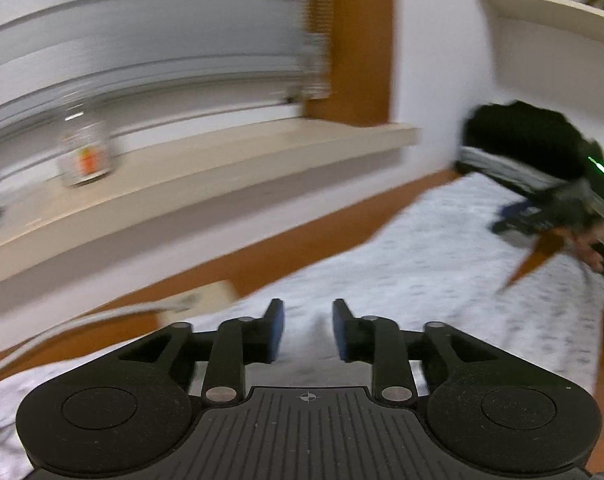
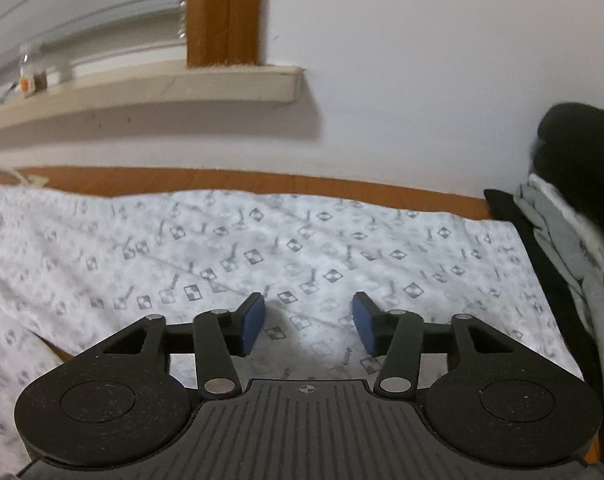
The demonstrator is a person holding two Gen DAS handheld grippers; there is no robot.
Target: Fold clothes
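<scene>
A white garment with a grey diamond print (image 2: 262, 248) lies spread flat over a wooden surface, and it also fills the lower part of the left wrist view (image 1: 402, 264). My left gripper (image 1: 308, 330) hovers just above its near part, open, with only cloth showing through the gap. My right gripper (image 2: 308, 324) is open too, low over the middle of the garment, with nothing between its blue pads (image 2: 252, 324). At the right edge of the left wrist view a person's hand (image 1: 590, 248) holds the blurred right gripper over the garment's far side.
A pile of black and grey clothes (image 2: 562, 216) sits at the right end against the white wall, also seen as the pile (image 1: 522, 140). A windowsill (image 1: 222, 168) with a glass jar (image 1: 86, 156) runs along the back. A white cable (image 1: 82, 320) lies at the left.
</scene>
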